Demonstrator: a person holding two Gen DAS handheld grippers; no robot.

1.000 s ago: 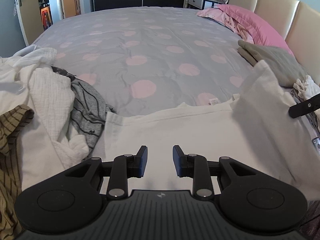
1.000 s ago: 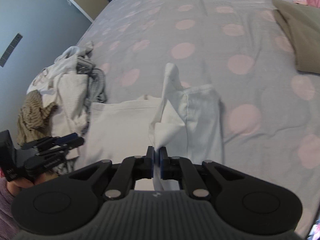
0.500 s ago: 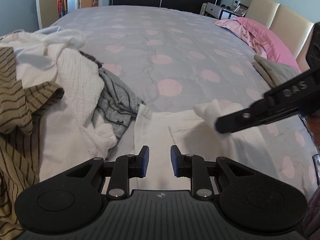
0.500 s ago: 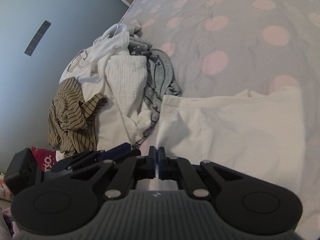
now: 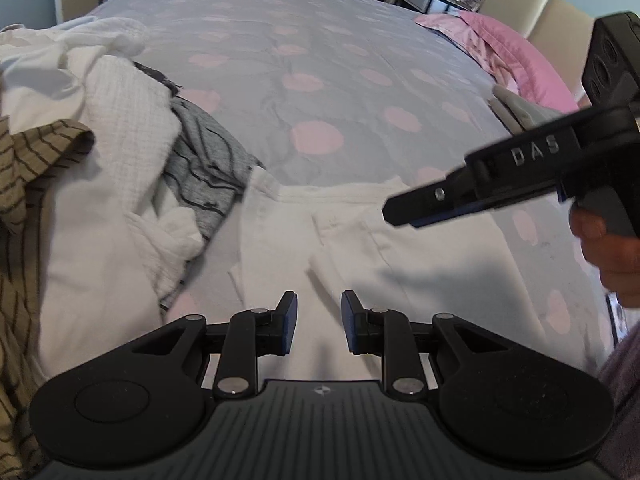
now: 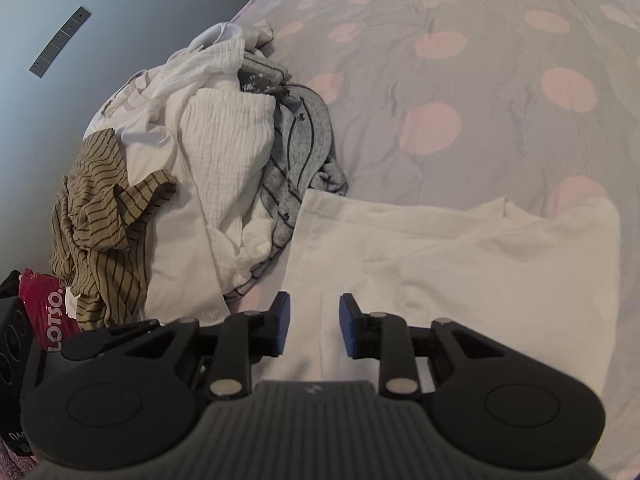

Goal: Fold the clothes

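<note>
On the bed [image 5: 328, 80], whose grey cover is dotted with pink circles, a white garment [image 6: 460, 264] lies spread flat near the front edge, its right part folded over onto the middle so that a double layer shows there. The right gripper [image 6: 311, 322] hangs just above the garment's lower left part; its jaws have just been opening, they now stand partly apart, and nothing is between the pads, the cloth lying loose on the cover beneath them. In the left wrist view the same gripper [image 5: 404, 214] reaches in from the right, held by a hand [image 5: 600, 240] at the frame's edge. The left gripper [image 5: 319, 322] hovers over the near hem of the white garment [image 5: 360, 248] with its jaws a little apart and empty.

To the left of the spread garment sits a heap of unfolded laundry: a white crinkled cloth [image 6: 224, 136] on top, a grey striped piece [image 6: 304, 148] touching the garment's left edge, and an olive striped piece [image 6: 96, 200] at the heap's outer side. No basket or other container shows; the heap rests straight on the bed. A red packet [image 6: 50, 304] lies beyond the bed's edge, low on the left. Pink pillows [image 5: 516, 52] rest by the headboard.
</note>
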